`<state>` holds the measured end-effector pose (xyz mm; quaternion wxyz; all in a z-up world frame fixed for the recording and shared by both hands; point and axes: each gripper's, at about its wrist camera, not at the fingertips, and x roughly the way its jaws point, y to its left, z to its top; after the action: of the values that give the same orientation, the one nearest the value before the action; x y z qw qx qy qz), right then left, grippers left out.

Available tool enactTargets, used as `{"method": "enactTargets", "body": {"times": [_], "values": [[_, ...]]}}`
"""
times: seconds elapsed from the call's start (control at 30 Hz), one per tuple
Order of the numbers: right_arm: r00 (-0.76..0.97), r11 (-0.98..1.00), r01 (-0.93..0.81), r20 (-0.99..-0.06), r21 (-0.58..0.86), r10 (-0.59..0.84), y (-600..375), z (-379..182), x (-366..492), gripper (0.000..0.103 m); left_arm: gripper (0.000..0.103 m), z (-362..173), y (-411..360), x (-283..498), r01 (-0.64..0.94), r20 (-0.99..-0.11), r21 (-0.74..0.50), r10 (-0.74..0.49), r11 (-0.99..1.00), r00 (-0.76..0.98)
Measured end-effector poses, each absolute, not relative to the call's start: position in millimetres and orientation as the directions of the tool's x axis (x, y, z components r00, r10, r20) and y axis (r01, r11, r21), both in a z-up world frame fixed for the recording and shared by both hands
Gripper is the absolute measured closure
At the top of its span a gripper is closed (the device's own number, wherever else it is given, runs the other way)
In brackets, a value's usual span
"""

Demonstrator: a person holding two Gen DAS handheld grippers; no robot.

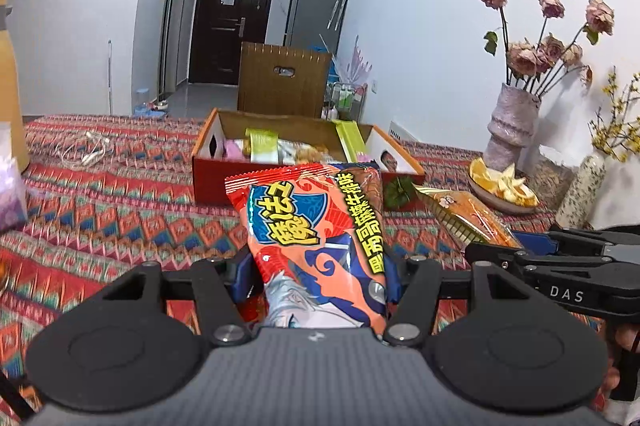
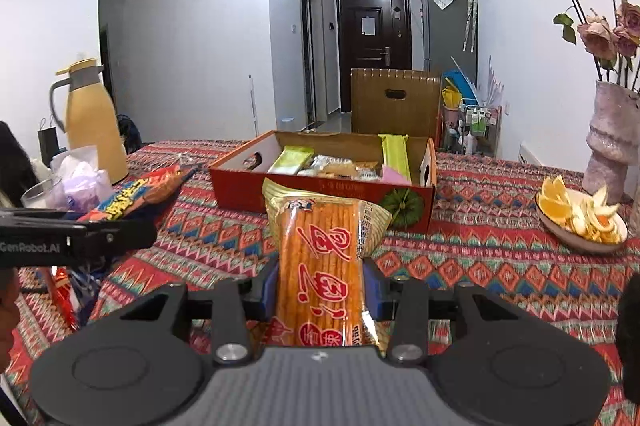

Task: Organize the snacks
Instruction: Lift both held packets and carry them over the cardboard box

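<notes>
My left gripper is shut on a red-orange snack packet and holds it above the patterned tablecloth, just short of the open red cardboard box. My right gripper is shut on an orange packet of snack sticks, also in front of the box. The box holds several snack packets, green and beige ones among them. In the left wrist view the right gripper shows at the right with its orange packet. In the right wrist view the left gripper shows at the left with its red packet.
A plate of orange slices and a pink vase of dried roses stand at the right. A yellow thermos jug, a plastic bag and a glass stand at the left. A white cable lies far left. A wooden chair stands behind the table.
</notes>
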<state>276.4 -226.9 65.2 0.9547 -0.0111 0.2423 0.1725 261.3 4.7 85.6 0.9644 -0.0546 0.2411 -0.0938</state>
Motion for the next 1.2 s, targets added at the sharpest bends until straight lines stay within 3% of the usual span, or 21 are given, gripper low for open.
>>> {"method": "enactTargets", "body": {"times": [0.67,1.2], "values": [[0.835,0.938,-0.346,-0.446,0.029,0.321,-204.4,79.1,436.0,0.062,0.043,106.2,5.8,422.0,0.186,-0.462,-0.168,-0.244,0.968,0.852],[0.804,0.939,-0.336,-0.497,0.073,0.326,-185.9,43.9,569.5,0.062,0.043,75.3,-4.9,562.4,0.174,-0.505,-0.178,-0.241,0.969,0.829]]}}
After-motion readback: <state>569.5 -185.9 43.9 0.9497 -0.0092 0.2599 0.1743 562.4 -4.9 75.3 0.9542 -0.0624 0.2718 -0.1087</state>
